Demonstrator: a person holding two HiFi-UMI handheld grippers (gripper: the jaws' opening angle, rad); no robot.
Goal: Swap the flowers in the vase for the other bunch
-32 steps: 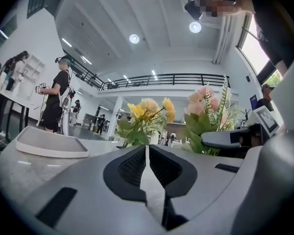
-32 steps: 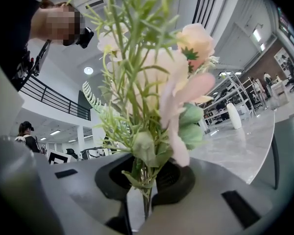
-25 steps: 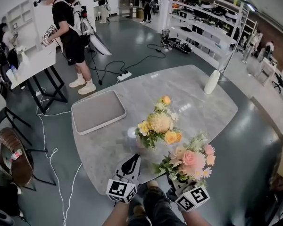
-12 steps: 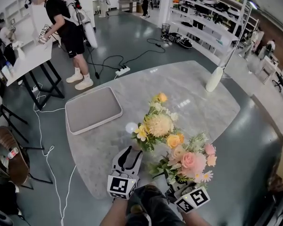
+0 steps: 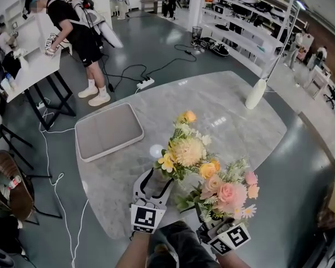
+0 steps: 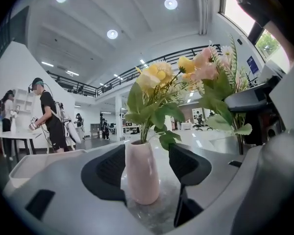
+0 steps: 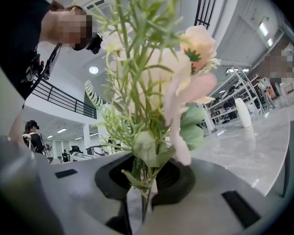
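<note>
Two tongs in view. Left tongs (image 5: 155,178): jaws stand apart and have just been opening, one on either side of the pale pink vase (image 6: 141,175); no firm press on it is visible. Vase upright on the bench (image 5: 223,110), near its front edge, carrying the yellow-and-orange bunch (image 5: 187,149). Right tongs (image 7: 145,182): jaws nearly together, clamped on the green stems (image 7: 143,199) of the pink bunch (image 5: 226,191), held upright above the bench edge, just right of the yellow bunch, leaves close or touching. Further out on the grey marble top: a grey tray (image 5: 107,130) to the left, a white bottle-shaped object (image 5: 255,94) at the far right edge. Beyond, a person in black (image 5: 75,35) stands at another table.
</note>
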